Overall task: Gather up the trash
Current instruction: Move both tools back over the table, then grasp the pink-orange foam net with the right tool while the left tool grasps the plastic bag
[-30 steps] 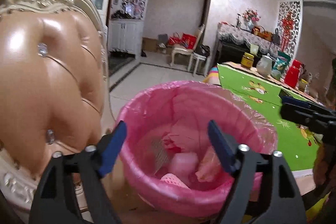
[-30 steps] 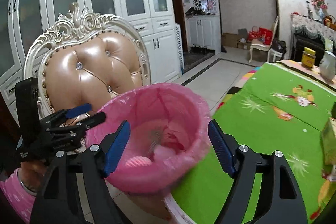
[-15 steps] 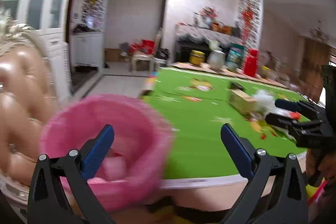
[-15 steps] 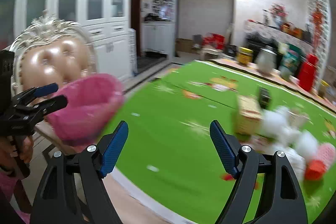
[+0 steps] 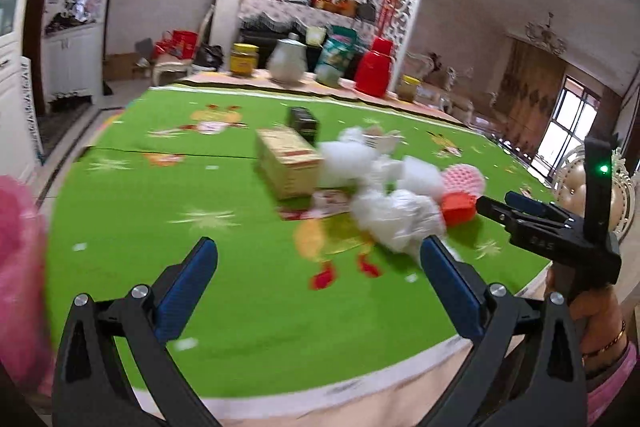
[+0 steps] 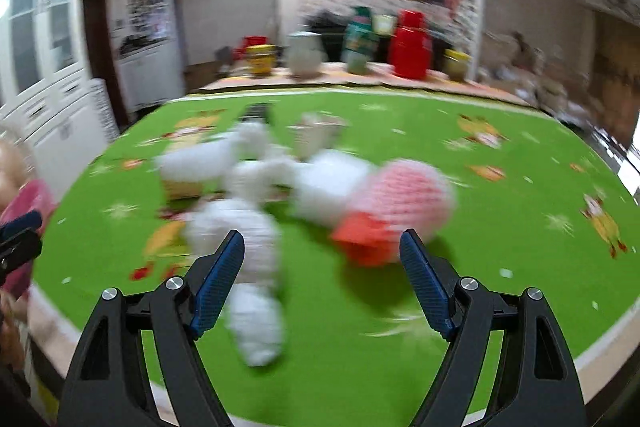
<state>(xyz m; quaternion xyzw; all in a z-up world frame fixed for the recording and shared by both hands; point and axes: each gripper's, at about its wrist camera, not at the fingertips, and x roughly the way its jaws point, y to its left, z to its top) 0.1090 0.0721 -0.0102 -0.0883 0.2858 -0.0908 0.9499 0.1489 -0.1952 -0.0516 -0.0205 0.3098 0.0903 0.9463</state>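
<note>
Both claws gape empty, left gripper and right gripper; only the left view shows the cardboard box sharply

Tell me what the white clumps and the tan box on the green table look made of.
White clumps: probably crumpled thin plastic or tissue, going by the wrinkled, faintly glossy folds; blur leaves it open. Tan box: seemingly matte printed cardboard, with flat faces and crisp edges.
</note>
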